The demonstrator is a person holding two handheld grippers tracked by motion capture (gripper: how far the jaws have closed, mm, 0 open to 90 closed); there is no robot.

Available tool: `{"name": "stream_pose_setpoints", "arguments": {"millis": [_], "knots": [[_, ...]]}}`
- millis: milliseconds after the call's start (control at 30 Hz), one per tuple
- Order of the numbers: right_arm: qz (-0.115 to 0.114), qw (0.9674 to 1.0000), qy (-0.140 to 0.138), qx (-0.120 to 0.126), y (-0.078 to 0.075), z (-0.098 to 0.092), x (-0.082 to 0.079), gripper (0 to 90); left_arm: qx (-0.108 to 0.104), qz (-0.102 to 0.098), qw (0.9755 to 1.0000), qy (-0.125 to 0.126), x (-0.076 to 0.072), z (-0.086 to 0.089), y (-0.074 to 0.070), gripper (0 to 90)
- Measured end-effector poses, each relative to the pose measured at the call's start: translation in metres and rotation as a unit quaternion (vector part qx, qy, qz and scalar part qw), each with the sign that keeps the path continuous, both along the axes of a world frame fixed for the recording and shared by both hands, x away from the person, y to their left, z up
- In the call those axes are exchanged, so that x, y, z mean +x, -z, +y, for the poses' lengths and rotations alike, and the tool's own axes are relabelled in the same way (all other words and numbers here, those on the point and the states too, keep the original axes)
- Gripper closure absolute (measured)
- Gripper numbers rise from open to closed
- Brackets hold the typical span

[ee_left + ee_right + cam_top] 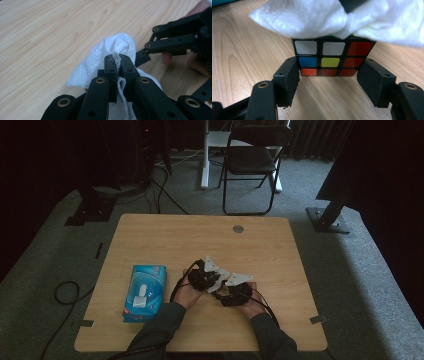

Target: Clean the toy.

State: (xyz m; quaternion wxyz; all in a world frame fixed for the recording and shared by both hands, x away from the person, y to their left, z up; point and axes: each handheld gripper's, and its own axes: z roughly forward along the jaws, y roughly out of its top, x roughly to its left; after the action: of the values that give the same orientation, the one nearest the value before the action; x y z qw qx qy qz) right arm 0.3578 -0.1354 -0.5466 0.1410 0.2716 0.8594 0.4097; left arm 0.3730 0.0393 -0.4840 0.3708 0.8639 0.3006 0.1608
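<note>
A scrambled colour cube (330, 62) stands on the wooden table (200, 235). My right gripper (329, 73) is shut on its lowest row, one jaw pressed to each side. A white wipe (312, 17) is draped over the top of the cube. In the left gripper view my left gripper (119, 60) is shut on that wipe (100, 60), a fold of it pinched between the jaws. One of the right gripper's fingers (143, 57) reaches in just beside the wipe. In the high view the left gripper (212, 281) and right gripper (226, 295) meet near the table's middle front.
A blue pack of wipes (145, 292) lies flat at the table's front left, beside the left forearm. A round grommet (238, 228) sits near the far edge. A black folding chair (252, 160) stands on the carpet beyond the table.
</note>
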Motion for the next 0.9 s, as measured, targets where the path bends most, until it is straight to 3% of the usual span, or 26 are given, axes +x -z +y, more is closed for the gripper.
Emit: {"name": "stream_pose_setpoints", "arguments": {"millis": [267,567,767,900], "knots": [[0.001,1.0000,0.002,-0.001,0.000,0.000,0.000,34.6,-0.013,-0.009,0.9996,-0.022,0.002,0.015,-0.009,86.4],[-0.001,1.0000,0.006,-0.003,0.000,-0.001,0.001,34.6,-0.013,-0.001,0.9987,-0.049,0.003,0.029,-0.005,86.4],[-0.002,1.0000,0.006,-0.003,0.000,-0.001,0.001,34.6,0.002,0.001,0.9989,-0.047,0.000,0.027,0.002,86.4],[-0.001,1.0000,0.007,-0.002,0.000,-0.001,0.001,34.6,-0.003,-0.001,0.9994,-0.036,-0.004,0.025,0.003,86.4]]}}
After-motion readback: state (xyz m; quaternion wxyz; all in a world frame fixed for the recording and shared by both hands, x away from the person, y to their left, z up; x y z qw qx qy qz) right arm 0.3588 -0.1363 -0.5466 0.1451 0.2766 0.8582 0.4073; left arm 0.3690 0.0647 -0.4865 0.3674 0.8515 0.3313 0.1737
